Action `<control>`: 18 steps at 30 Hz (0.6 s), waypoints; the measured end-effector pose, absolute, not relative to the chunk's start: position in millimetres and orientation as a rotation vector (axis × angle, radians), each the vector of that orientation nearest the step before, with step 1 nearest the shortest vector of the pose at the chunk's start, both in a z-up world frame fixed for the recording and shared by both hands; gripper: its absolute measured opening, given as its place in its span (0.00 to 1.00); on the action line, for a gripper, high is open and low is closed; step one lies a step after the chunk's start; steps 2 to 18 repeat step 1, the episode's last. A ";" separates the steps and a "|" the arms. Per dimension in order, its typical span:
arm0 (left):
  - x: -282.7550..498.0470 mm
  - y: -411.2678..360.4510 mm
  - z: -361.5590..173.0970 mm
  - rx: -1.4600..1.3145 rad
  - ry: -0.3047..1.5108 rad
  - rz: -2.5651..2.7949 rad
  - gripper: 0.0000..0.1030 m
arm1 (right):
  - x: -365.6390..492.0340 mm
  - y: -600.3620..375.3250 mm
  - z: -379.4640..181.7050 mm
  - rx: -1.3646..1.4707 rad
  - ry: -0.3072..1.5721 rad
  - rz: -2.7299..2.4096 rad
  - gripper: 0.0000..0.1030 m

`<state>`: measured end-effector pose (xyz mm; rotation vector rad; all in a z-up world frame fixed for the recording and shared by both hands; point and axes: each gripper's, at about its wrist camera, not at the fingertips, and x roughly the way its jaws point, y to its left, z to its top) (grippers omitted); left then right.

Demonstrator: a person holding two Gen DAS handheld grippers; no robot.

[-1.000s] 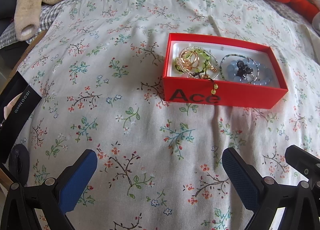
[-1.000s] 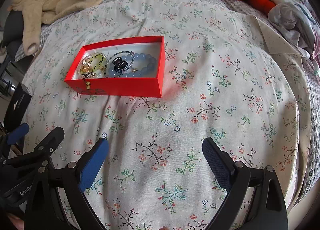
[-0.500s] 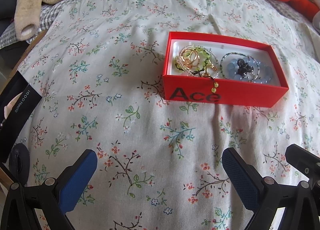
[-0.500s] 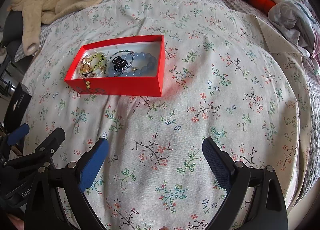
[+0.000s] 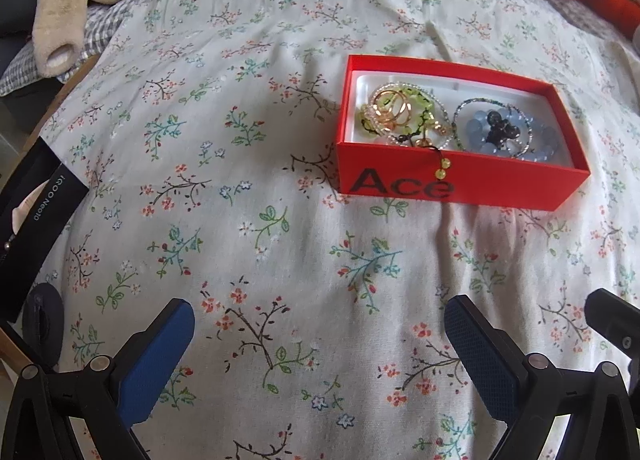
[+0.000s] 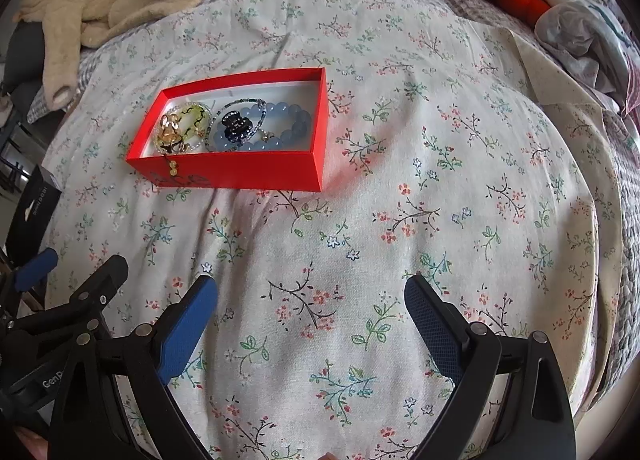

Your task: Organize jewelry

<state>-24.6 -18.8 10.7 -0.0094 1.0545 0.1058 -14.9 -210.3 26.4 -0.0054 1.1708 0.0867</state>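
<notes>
A red open box (image 5: 460, 183) printed "Ace" lies flat on the floral bedspread (image 5: 248, 244). In its left part sits a tangle of gold rings and green beads (image 5: 396, 111); in its right part, a blue bead bracelet (image 6: 276, 131) encircles a dark clip (image 6: 236, 125). A cord with two yellow beads (image 5: 443, 169) hangs over the front wall.

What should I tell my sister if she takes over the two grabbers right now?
Left gripper: jaws wide open, empty, above the floral bedspread.
Right gripper: jaws wide open, empty, also over the bedspread.
The red box sits on the bed ahead, lid off.
Done: the blue bead bracelet, black charm and gold and green pieces lie inside it.
Left: one beaded cord end hangs over the front wall; tuck it in. No loose jewelry is visible on the bed.
</notes>
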 end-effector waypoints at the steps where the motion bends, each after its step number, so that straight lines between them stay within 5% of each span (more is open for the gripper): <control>1: -23.9 -18.3 9.1 -0.009 1.060 0.105 1.00 | -15.1 -210.8 25.9 -0.005 1.173 0.087 0.93; 18: -23.9 -18.3 9.1 -0.009 1.060 0.105 1.00 | -15.1 -210.8 25.9 -0.005 1.173 0.087 0.93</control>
